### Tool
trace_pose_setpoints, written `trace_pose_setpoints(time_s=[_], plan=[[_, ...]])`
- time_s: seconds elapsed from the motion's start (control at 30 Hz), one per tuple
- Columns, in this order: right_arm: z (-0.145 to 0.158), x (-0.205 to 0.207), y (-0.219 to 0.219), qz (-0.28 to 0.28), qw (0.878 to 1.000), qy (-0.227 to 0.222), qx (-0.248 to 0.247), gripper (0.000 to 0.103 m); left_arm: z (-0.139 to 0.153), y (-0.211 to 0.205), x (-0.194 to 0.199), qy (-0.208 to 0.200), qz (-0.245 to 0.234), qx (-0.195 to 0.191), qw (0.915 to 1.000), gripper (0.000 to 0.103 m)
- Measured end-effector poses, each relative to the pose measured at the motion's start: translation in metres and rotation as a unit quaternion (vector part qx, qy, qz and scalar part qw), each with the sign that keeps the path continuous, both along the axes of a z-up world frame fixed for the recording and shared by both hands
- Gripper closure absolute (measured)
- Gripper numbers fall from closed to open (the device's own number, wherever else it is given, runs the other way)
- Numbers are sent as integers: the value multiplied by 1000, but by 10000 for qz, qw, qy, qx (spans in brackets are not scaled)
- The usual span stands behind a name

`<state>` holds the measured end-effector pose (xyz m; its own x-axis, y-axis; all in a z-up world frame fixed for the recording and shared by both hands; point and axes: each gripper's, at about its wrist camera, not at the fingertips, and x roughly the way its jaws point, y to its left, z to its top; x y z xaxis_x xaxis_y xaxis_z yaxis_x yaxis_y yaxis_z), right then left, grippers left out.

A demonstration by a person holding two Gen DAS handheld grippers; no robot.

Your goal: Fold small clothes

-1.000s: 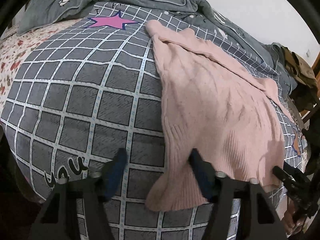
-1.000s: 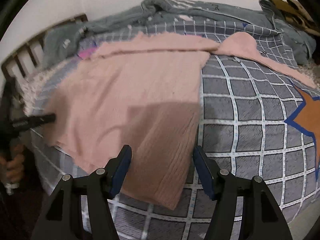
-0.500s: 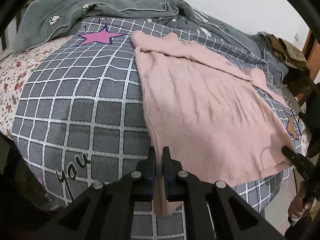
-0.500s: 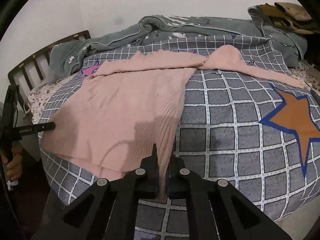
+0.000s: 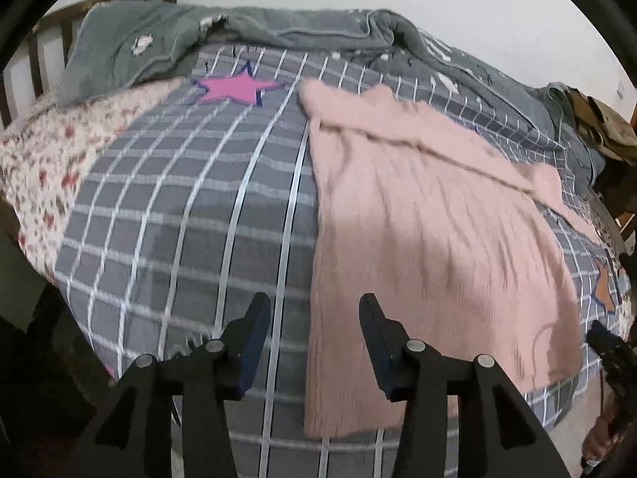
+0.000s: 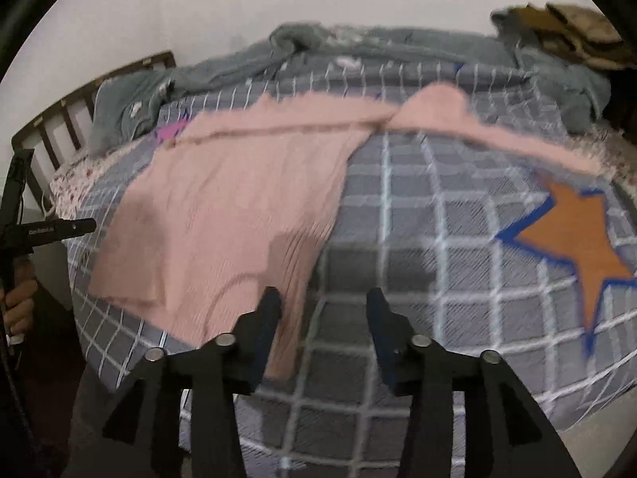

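Barely begun: the pink sweater (image 5: 430, 215) is spread flat on the bed (image 5: 191, 215), no fold made; both tools, left (image 5: 314, 318) and right (image 6: 322, 310), are held open, empty, at its hem

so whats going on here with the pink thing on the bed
A person is holding a gripper in each hand over a pink knit sweater spread flat on a grey checked bedspread. Both the left gripper and the right gripper are open at the sweater's near hem corners, gripping nothing. No fold has been made yet, and one sleeve lies stretched out sideways.
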<state>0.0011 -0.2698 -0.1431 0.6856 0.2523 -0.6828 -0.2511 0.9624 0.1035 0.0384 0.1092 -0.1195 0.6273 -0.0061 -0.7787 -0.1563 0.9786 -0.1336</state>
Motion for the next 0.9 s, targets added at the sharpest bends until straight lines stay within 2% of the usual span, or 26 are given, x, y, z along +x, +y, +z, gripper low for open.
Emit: trace_pose_setpoints(time_s=[0.23, 0.27, 0.3, 0.33, 0.43, 0.63, 0.9], plan=[[37, 37, -36, -482, 9982, -368, -20, 56, 23, -14, 58, -178, 30, 6, 9998, 56], [41, 44, -42, -564, 9976, -400, -4, 56, 25, -17, 68, -196, 30, 11, 9998, 53], [45, 51, -49, -644, 9970, -431, 7, 55, 26, -20, 77, -215, 21, 12, 9998, 38], [48, 59, -57, -740, 9962, -462, 19, 54, 28, -24, 90, -294, -2, -8, 9996, 27], [53, 81, -78, -975, 9939, -507, 17, 52, 31, -33, 117, -516, -64, 41, 9986, 27], [53, 122, -124, -1464, 9880, -485, 10, 52, 23, -43, 173, -526, 9, 92, 9986, 28], [34, 171, -174, -2056, 9780, -158, 329, 52, -9, -54, 224, -474, 61, 162, 9987, 28]])
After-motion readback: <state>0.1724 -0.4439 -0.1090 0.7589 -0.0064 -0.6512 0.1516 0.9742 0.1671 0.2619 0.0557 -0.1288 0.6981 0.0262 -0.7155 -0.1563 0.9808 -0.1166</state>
